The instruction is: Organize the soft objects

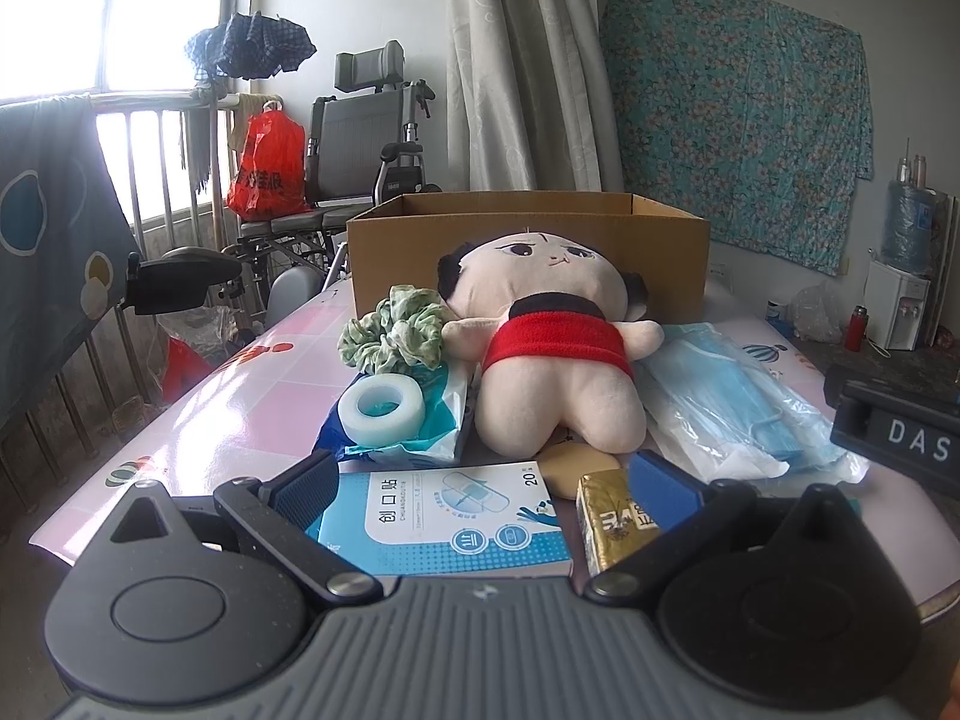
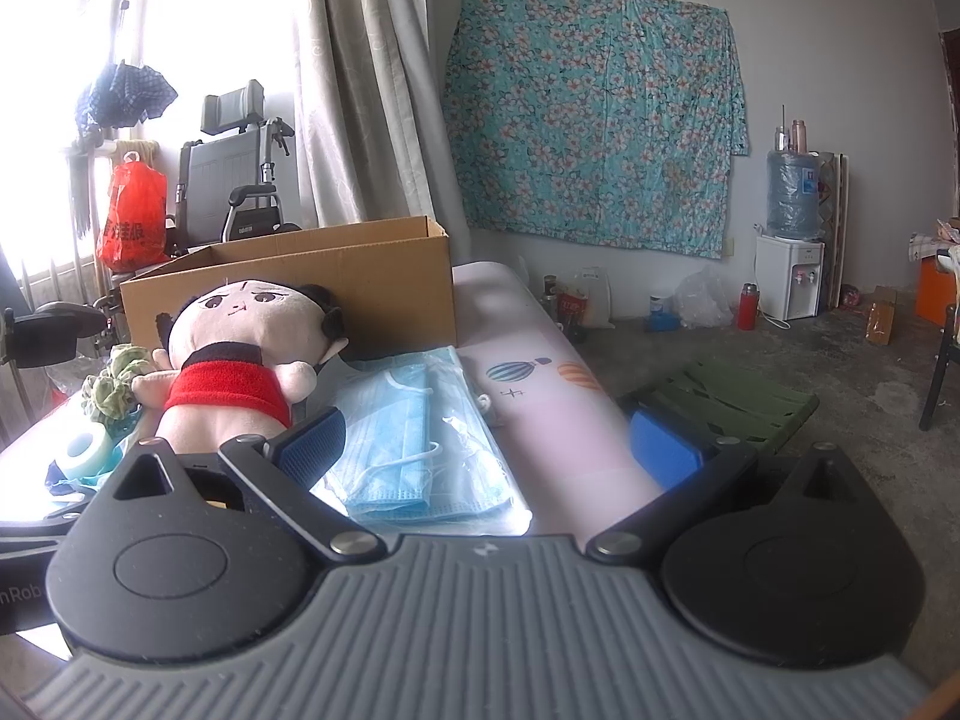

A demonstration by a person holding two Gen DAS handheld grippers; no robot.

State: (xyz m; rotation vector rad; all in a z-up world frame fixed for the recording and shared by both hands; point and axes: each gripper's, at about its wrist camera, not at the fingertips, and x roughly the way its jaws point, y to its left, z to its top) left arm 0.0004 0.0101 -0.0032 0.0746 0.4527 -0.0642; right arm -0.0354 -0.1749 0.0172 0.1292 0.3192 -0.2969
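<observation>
Plush doll (image 1: pixel 558 354) and masks (image 2: pixel 414 438) block the box (image 1: pixel 528 252); bare tabletop (image 2: pixel 564 420) right.

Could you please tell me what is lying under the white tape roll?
The white tape roll rests on a blue-and-white plastic packet, beside the plush doll. The roll covers the packet's middle, so its label cannot be read.
</observation>
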